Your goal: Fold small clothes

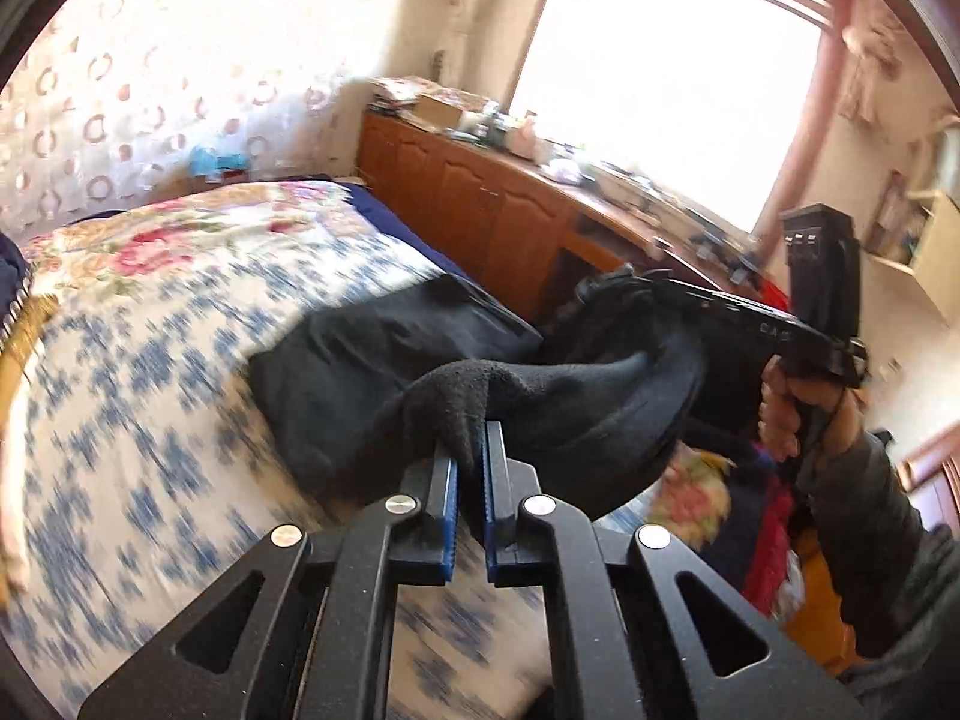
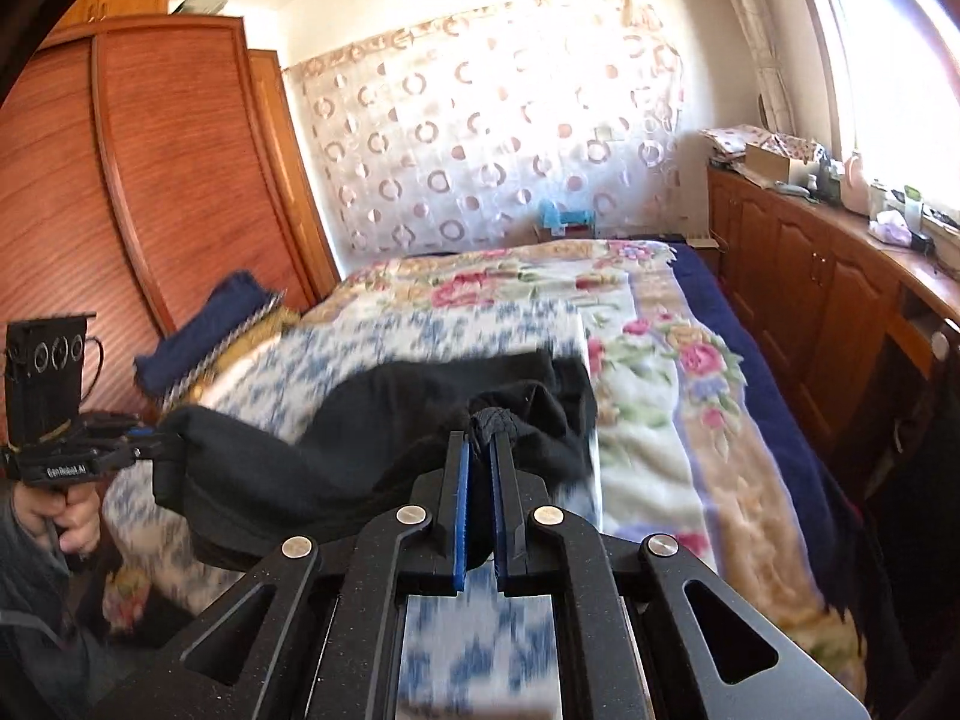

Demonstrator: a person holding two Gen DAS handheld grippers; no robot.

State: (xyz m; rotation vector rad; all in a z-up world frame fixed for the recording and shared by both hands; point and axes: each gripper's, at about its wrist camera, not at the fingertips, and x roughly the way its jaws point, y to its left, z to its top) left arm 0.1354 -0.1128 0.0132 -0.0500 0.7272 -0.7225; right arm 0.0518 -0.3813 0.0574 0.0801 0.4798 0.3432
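A small black garment [image 1: 384, 354] hangs lifted over the bed, stretched between my two grippers. My left gripper [image 1: 471, 429] is shut on a pinched fold of its near edge, the blue pads pressing the cloth. My right gripper [image 2: 479, 435] is shut on another bunched part of the same garment [image 2: 372, 414]. In the left wrist view the right gripper [image 1: 591, 294] comes in from the right, held by a hand [image 1: 798, 408], with the cloth sagging below it. In the right wrist view the left gripper [image 2: 153, 438] holds the far left corner.
The bed carries a blue-and-white patterned cloth [image 1: 138, 420] over a floral blanket [image 2: 660, 360]. A wooden cabinet [image 1: 474, 222] with clutter on top runs under the bright window. A tall wooden wardrobe [image 2: 150, 180] stands left of the bed. Coloured clothes [image 1: 768, 516] lie beside the bed.
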